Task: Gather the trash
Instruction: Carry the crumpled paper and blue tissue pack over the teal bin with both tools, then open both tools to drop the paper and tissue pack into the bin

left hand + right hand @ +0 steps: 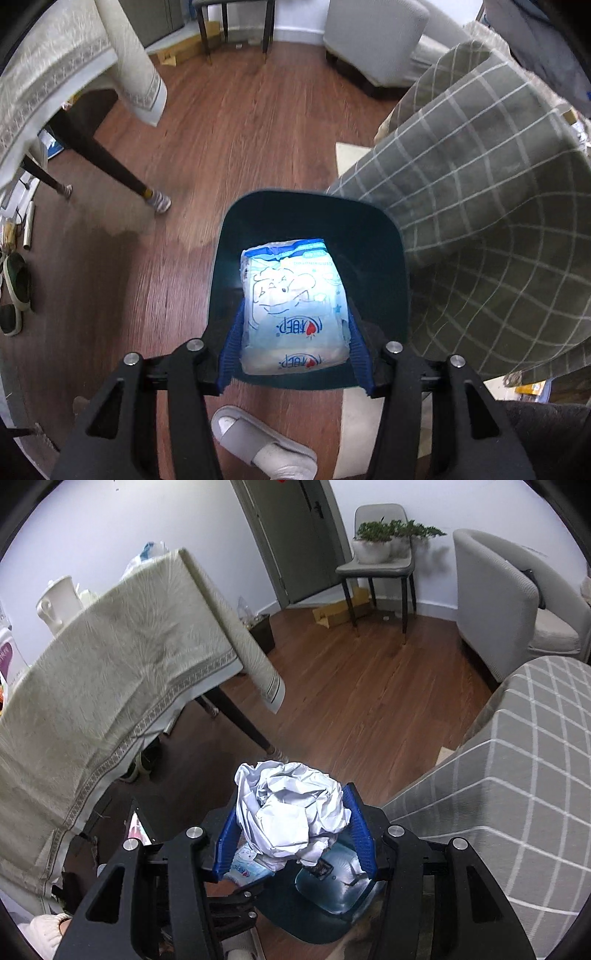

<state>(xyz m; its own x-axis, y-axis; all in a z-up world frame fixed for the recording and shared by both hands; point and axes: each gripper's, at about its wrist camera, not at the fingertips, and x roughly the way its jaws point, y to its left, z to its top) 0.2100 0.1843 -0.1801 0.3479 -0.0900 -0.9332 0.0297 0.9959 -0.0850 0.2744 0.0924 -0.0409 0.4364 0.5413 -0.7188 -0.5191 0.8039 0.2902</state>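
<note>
Trash bin [369,236], dark teal and open-topped, sits on the wood floor [221,129] right under both tools, tucked against the grey checked cover [498,221] draped beside it. Above its mouth hangs the tissue pack [293,306], pale blue with a cartoon print, and the left gripper [293,350] has it pinched between its blue ribbed fingers [231,350], one pad on each side of the pack. Over to the right wrist view: the right gripper [295,834] is clamped on a crumpled paper ball [295,808], white and bulky, bulging out past the fingertips. Below that ball you can see the bin [332,890] again, with a dark scrap lying inside, and the tissue pack [243,864] peeking in at the lower left, just beside the bin's rim. A slippered foot [258,443] stands on the floor near the bin, on the side closest to the camera. Further out, a table under a cream tablecloth [110,683] stands to the left, its dark leg [107,162] wearing a striped sock. Against the far wall, a grey chair [376,554] carries a potted plant [373,542], with a grey armchair [509,609] alongside.
</note>
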